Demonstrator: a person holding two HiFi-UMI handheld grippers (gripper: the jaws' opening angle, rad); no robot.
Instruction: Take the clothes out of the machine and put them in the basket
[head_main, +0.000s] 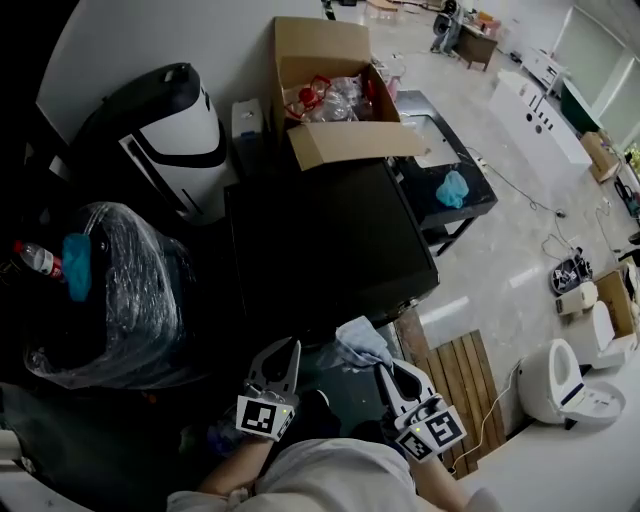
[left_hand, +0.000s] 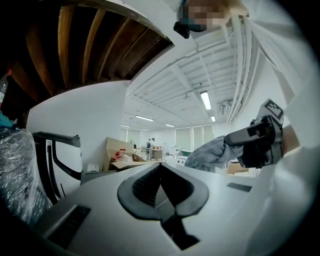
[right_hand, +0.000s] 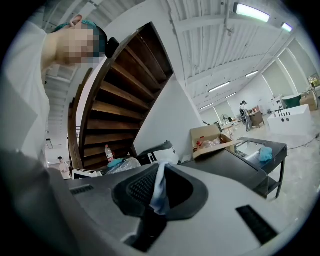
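At the left of the head view, a plastic-wrapped bin (head_main: 120, 300) is holding a bottle (head_main: 38, 260) and a teal bundle (head_main: 77, 266). At the bottom, the left gripper (head_main: 289, 350) is hovering with its fingers together and nothing between them. The black machine (head_main: 320, 240) is filling the centre. An open cardboard box (head_main: 330, 95) at its far edge is holding red items and clear plastic. Just below the machine, the pale cloth (head_main: 360, 345) is hanging clamped in the right gripper (head_main: 383, 368). Farther right, a teal rag (head_main: 452, 188) is lying on a glass table (head_main: 425, 120).
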